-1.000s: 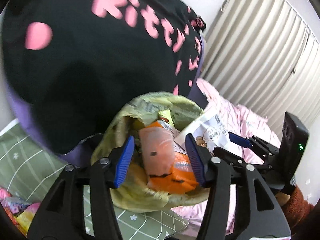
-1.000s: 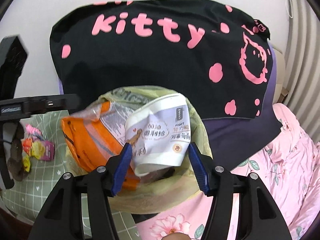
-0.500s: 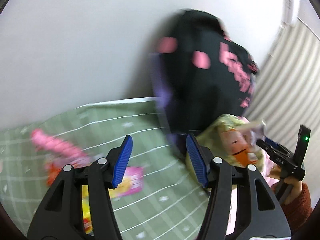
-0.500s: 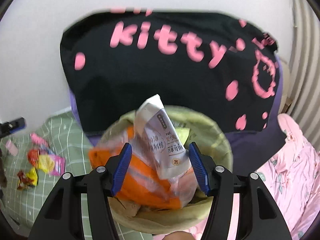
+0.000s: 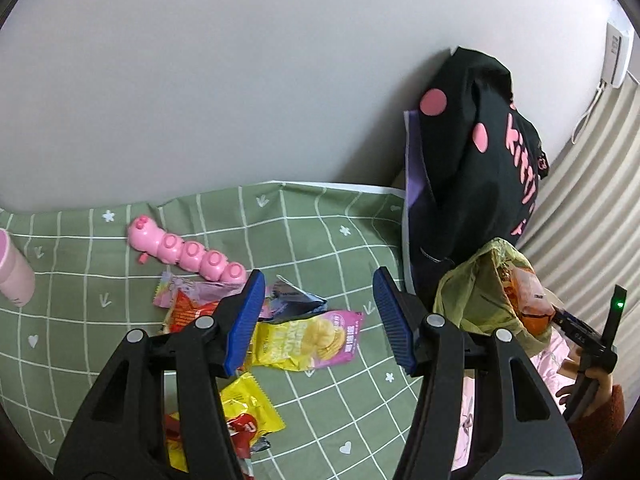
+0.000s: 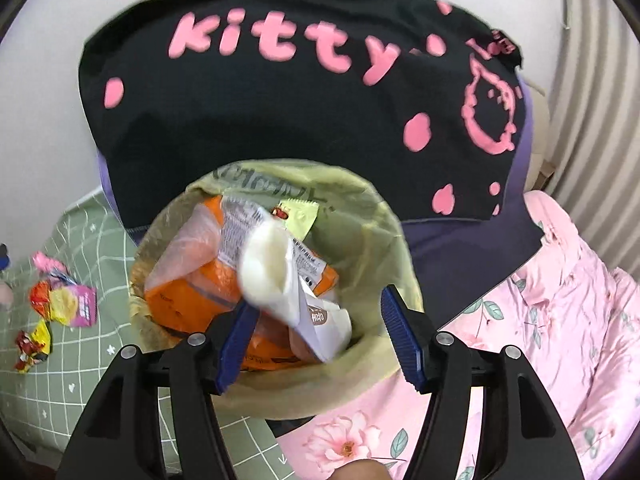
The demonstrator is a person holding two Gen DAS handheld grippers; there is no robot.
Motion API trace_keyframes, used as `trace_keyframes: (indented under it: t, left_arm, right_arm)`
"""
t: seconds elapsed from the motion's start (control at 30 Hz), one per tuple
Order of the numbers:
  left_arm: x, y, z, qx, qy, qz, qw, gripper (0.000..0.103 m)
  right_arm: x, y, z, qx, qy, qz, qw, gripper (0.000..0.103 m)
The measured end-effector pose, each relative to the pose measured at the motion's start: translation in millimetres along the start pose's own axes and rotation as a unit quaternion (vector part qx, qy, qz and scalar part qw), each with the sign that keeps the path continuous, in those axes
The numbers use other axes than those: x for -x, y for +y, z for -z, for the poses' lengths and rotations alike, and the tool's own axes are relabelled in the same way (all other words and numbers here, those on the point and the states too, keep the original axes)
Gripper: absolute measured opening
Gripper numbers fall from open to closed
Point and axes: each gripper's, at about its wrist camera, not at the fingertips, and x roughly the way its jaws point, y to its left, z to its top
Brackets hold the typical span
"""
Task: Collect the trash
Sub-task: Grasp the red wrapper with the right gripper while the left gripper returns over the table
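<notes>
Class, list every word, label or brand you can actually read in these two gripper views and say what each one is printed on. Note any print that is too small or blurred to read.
"kitty": pink letters on the black cloth against the wall.
White packet in the trash bag: printed text, too blurred to read.
Yellow and pink chip bag on the green checked sheet: lettering too small to read.
Trash bag's inner rim: dark print, unreadable.

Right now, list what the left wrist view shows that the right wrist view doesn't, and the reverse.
Left wrist only: the pink caterpillar toy, a pink cup at the frame edge, and the open left gripper above the snack wrappers.
Right wrist only: the white packet lying in the trash bag's mouth and the open right gripper, whose jaws have just been opening.
Both: the yellow-green trash bag, the orange wrapper, the green grid sheet, the black kitty cloth.
</notes>
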Motion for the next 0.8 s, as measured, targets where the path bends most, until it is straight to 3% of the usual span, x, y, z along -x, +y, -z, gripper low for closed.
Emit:
trace_keyframes:
  t: [0.23,0.43,0.63,0.8]
  left_arm:
    - [1.0,-3.6,5.3,-0.018,0.001,0.015,0.9997,0.053]
    - [30.8,32.2,15.8,-0.003,-0.021,-0.024,0.9995,0.053]
    - [58.7,85.2,32.6,0.042,-0.02,-0.069,0.9965,0.058]
    - [62.7,105.8,58.2,0.051,0.017,-0.07,0.9961,0.058]
  right_arm:
    - [42.3,13.0,3.0,-0.012,-0.067,-0.03,0.997,0.059]
    - [50.0,65.7,0.8,0.032,-0.093,-0.101,0.99,0.059]
    - [34.9,134.9,5.5,0.092,-0.074,-0.174,0.978,0.059]
    - [10.9,193.5,21.1,0.14,-0.03,-0.215,0.966,0.058]
